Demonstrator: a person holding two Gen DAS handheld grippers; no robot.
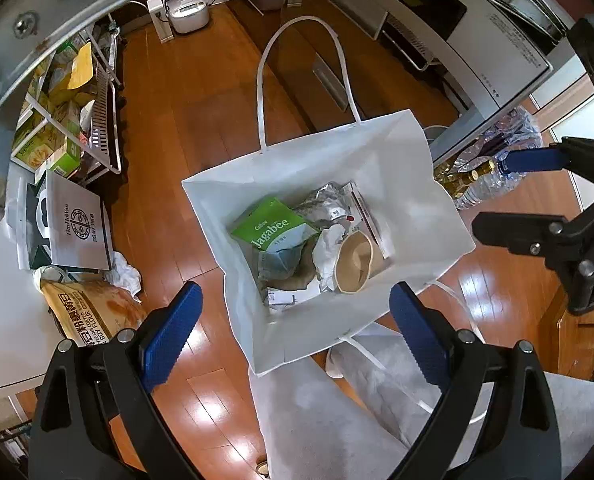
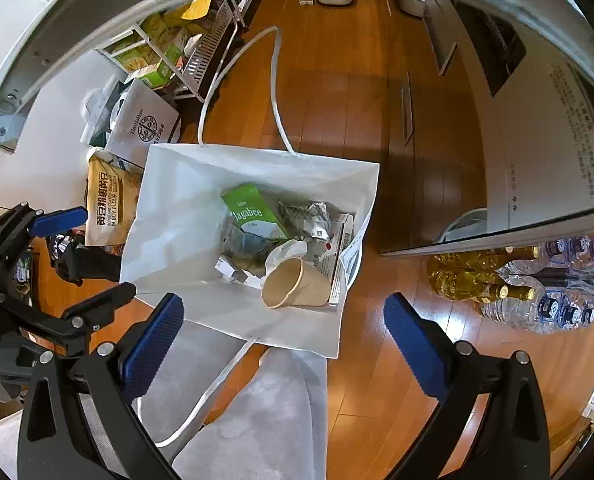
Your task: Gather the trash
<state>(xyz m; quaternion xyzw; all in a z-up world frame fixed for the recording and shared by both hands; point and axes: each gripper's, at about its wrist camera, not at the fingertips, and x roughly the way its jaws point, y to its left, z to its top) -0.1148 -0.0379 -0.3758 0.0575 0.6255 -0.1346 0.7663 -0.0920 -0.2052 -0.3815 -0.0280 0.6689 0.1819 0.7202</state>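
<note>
Two claws hang over the white paper bag (image 1: 397,168), and you hold both of them spread wide with nothing between the blue pads — your left claw (image 1: 295,328) frames the bag's near rim, your right claw (image 2: 283,340) sits over the bag's near wall and the bare wooden floor (image 2: 337,100) beside it. Each claw points steeply downward. The bag stands open on the floor with its two white handles (image 1: 263,80) flopped outward, one away from you and one toward your grey-trousered legs (image 2: 265,408). Inside lies the trash: a green Jagabee box (image 1: 273,224), crumpled foil wrapping (image 1: 325,200), a tan paper cup (image 2: 297,284) lying on its side, white tissue (image 1: 325,248) and a flat carton (image 1: 367,216) leaning against the bag's wall. Beside the bag, to your left, sit a soy flour sack (image 2: 107,204) and a printed white shopping bag (image 2: 145,124); to your right, well apart, stand glass bottles (image 2: 473,280) and a shrink-wrapped pack of water bottles (image 2: 565,292).
</note>
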